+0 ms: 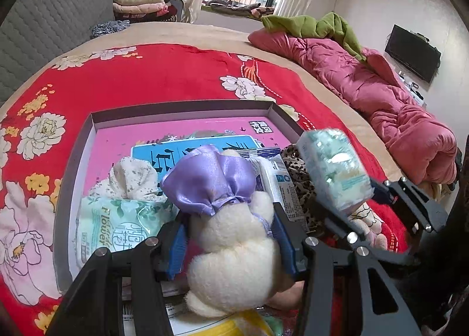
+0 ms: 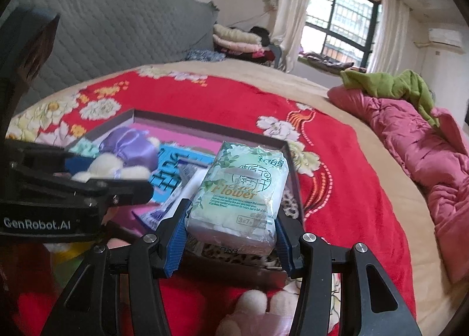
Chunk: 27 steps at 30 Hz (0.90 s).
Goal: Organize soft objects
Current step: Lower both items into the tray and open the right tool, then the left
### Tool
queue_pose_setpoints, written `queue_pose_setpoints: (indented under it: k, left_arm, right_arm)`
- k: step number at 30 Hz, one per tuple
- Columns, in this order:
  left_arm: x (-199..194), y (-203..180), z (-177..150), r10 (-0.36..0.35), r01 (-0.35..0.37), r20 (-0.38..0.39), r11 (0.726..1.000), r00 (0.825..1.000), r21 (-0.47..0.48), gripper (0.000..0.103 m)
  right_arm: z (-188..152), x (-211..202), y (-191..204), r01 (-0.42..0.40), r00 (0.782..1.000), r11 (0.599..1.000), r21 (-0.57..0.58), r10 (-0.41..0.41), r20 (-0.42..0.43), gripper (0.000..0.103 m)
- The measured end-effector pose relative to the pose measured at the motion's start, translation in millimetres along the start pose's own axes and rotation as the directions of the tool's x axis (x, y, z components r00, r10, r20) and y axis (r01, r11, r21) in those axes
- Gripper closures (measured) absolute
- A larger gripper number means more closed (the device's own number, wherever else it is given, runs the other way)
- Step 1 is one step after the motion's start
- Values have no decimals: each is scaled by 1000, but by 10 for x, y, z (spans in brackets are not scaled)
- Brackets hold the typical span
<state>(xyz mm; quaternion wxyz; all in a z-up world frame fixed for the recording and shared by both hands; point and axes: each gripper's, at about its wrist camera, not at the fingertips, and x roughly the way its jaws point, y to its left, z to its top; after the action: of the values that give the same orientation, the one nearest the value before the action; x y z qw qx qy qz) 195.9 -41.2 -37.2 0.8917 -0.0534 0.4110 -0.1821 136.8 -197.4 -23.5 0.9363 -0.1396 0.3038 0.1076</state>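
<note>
My left gripper (image 1: 231,236) is shut on a cream plush toy (image 1: 234,257) with a purple satin bow (image 1: 209,179), held over the near part of a shallow grey box (image 1: 181,109) with a pink floor. My right gripper (image 2: 231,227) is shut on a pale green tissue pack (image 2: 243,192), held over the box's right side (image 2: 288,145); it also shows in the left wrist view (image 1: 334,169). In the box lie another green tissue pack (image 1: 120,224), a floral cloth (image 1: 132,175), a white packet (image 1: 281,186) and a leopard-print cloth (image 1: 299,172).
The box sits on a red floral blanket (image 1: 164,75) on a bed. A pink quilt (image 1: 387,95) and green cloth (image 1: 319,25) lie along the right. A pink-white plush (image 2: 255,312) lies in front of the box. A grey headboard (image 2: 117,22) stands at left.
</note>
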Motion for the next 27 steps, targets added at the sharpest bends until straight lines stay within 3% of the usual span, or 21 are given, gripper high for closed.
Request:
queue_pose_setpoints:
  k: [6,20,27]
  left_arm:
    - [20,19,10,-9,9,-6,1000,1000,-8,50]
    - [67,-4,13,-14,14,-11,1000,1000,-5,50]
    - [87,-12,11,-20,20,-14,1000,1000,-9,50]
  right_arm:
    - [-15,96,111,-22,998,998,-51,19,-57,49]
    - [21,195,52,-55,993,998,9,55,-104,47]
    - [12,209,8,-53,993,998,43,57,-107,37]
